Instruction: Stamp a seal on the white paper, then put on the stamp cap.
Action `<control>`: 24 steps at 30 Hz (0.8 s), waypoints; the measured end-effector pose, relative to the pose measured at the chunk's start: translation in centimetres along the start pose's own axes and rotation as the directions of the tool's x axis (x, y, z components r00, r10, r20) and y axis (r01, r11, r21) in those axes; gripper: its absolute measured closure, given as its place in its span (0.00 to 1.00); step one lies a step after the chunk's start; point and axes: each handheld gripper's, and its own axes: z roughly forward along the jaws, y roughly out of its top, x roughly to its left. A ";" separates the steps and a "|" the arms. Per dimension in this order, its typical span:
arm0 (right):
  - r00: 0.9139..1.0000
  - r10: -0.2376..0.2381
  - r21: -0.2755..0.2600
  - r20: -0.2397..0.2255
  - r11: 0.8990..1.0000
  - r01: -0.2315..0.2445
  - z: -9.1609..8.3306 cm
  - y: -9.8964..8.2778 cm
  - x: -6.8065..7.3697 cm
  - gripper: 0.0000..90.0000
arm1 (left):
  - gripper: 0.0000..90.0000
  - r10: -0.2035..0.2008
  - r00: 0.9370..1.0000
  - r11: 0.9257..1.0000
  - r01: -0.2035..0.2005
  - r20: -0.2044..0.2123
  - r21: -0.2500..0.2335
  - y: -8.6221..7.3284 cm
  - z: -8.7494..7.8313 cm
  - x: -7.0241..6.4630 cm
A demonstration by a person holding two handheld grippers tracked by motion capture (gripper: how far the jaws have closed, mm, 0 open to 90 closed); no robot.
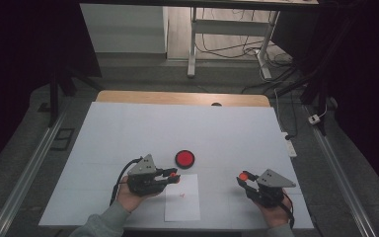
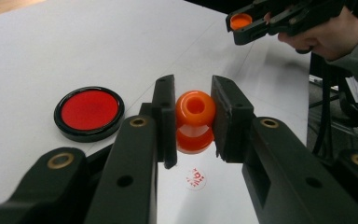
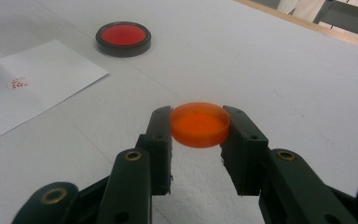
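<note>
Your left claw (image 2: 195,122) clamps the orange stamp (image 2: 195,122) so its sides sit behind the pads — you cannot see its printing face, which points down. The red mark (image 2: 196,178) on the paper sheet (image 1: 182,200) is too small and blurred to read in any view. Your right claw (image 3: 199,126) covers the flanks of the orange cap (image 3: 199,125), and its underside is out of sight. In the high view both forearms are cut off by the bottom edge, and the stamp there is only a red-orange speck. The dark object (image 1: 216,104) at the tabletop (image 1: 128,128) far edge is too small to identify.
</note>
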 end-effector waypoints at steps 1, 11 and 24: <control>1.000 0.000 0.000 0.001 1.000 0.000 0.0 0.0 0.0 0.71 | 0.80 -0.001 1.000 1.000 0.001 0.002 -0.003 0.0 -0.1 0.0; 1.000 0.001 0.005 0.003 1.000 -0.001 0.1 0.0 0.0 0.71 | 0.80 -0.009 1.000 1.000 0.009 0.020 -0.011 0.4 -0.5 -0.1; 1.000 -0.005 0.008 -0.001 1.000 0.005 0.2 0.0 0.2 0.71 | 0.80 -0.009 1.000 1.000 0.009 0.016 -0.017 0.3 -0.6 0.1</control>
